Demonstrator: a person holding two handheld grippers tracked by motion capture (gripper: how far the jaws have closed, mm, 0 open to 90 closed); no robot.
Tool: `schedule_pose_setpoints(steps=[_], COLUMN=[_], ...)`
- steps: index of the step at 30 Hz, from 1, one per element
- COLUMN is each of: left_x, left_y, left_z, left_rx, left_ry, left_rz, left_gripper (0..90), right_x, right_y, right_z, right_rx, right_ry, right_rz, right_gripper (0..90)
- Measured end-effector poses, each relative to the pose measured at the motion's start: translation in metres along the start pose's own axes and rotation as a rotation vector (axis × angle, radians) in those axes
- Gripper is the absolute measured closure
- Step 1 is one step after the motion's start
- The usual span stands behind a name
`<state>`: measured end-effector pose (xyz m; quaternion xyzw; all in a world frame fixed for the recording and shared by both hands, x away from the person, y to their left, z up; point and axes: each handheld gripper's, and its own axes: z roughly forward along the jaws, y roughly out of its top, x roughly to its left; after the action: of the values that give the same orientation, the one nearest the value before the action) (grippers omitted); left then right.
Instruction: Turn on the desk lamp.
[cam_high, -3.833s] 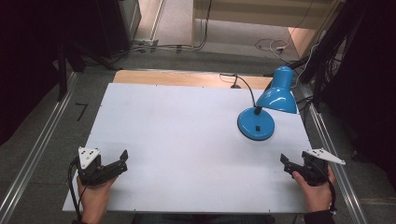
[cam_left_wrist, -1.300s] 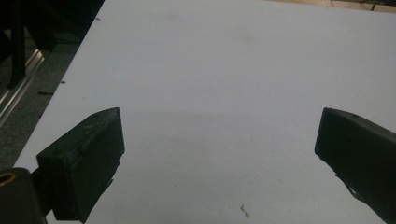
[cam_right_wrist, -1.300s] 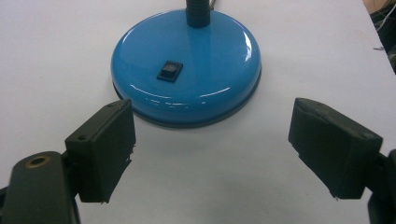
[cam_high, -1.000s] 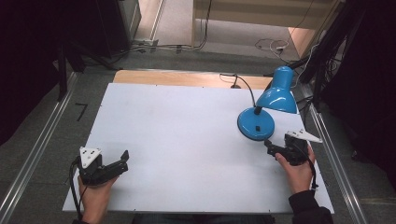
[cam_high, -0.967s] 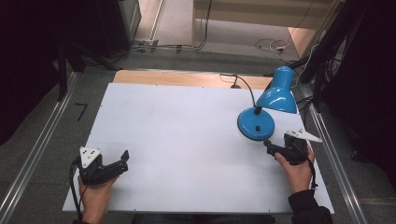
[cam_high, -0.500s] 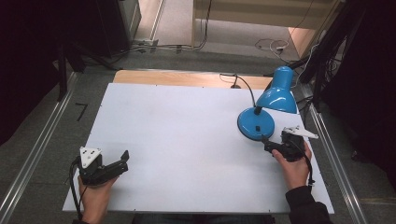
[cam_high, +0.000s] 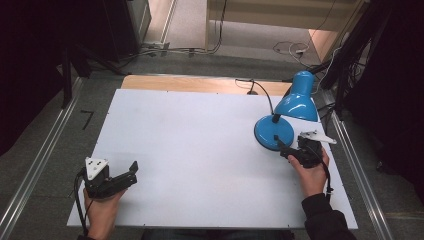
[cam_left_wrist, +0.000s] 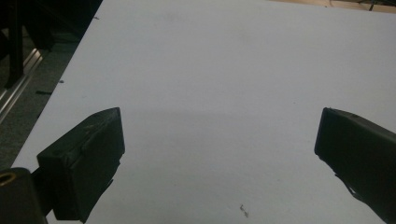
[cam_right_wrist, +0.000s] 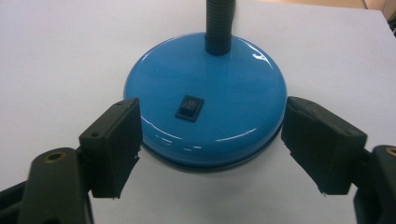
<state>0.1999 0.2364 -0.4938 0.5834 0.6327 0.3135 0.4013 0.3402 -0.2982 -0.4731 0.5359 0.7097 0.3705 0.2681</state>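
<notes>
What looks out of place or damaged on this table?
Nothing stands out. The blue lamp stands upright on its base, undamaged, with the right tongs open around the base's near edge.

blue desk lamp on the white table

the lamp (cam_high: 285, 117) stands upright near the right edge of the table (cam_high: 190, 150), toward the far side. its round, glossy blue base (cam_right_wrist: 205, 119) sits flat on the table top, with a small black rocker switch (cam_right_wrist: 189, 108) set in its upper face. a black flexible neck (cam_right_wrist: 218, 23) rises from the back of the base and curves over to a blue cone-shaped shade (cam_high: 297, 97), which tilts downward and sits beyond the base, toward the far right corner. a black cord (cam_high: 260, 87) trails off the far edge.
</notes>
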Motion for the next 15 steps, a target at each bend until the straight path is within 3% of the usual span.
schedule_pose_setpoints(steps=[6, 15], left_x=[0.0, 0.0], left_y=[0.0, 0.0], left_z=[0.0, 0.0], left_rx=[0.0, -0.004], left_ry=[0.0, 0.0], left_rz=[0.0, 0.0], left_gripper=[2.0, 3.3], right_x=[0.003, 0.002], right_y=[0.003, 0.005], right_z=[0.004, 0.012], right_rx=[-0.022, -0.051], right_ry=[-0.011, 0.007], right_rz=[-0.022, 0.009], right_gripper=[34.2, 57.7])
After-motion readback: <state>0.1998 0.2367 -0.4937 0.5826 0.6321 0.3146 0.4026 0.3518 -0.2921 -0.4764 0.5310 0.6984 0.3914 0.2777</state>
